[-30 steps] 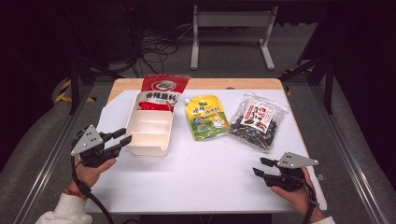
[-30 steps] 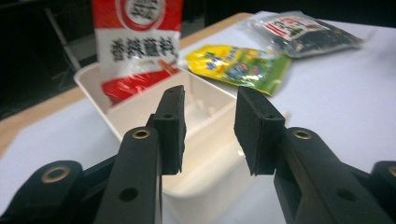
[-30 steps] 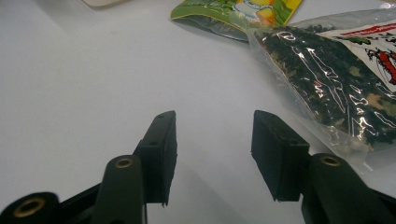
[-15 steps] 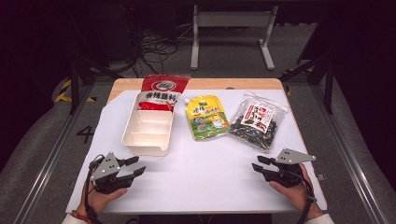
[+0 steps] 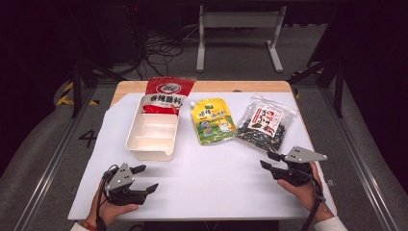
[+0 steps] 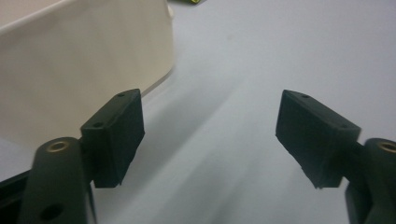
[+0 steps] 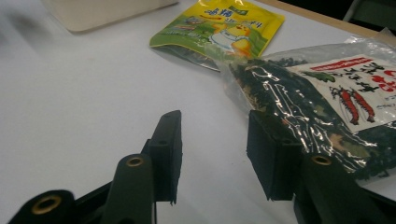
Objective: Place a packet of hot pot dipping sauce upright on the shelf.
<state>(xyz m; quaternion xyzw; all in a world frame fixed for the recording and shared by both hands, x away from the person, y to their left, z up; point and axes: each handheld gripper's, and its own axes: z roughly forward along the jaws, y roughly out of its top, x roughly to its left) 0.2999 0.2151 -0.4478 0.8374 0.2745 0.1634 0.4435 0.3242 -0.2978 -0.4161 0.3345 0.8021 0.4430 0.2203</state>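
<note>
A cream divided tray [image 5: 153, 131] stands left of centre on the white table, and its outer wall [image 6: 84, 60] rises close ahead of my left gripper [image 6: 210, 135]. That left gripper [image 5: 146, 178] rests near the front left edge, open and empty. A yellow pouch [image 5: 212, 120] [image 7: 219, 25] lies in the middle. A clear bag of dark seaweed [image 5: 264, 124] [image 7: 322, 98] lies to its right. My right gripper [image 5: 268, 160] [image 7: 212, 149] is open and empty, its jaws just short of the seaweed bag's near corner.
A red snack bag [image 5: 166, 94] lies behind the tray at the table's [image 5: 216, 183] far edge. A metal frame stand [image 5: 238, 29] and cables sit on the floor beyond. The table's front edge is close under both hands.
My left gripper has drawn back from beside the tray toward the front left edge. The right gripper has barely shifted.
</note>
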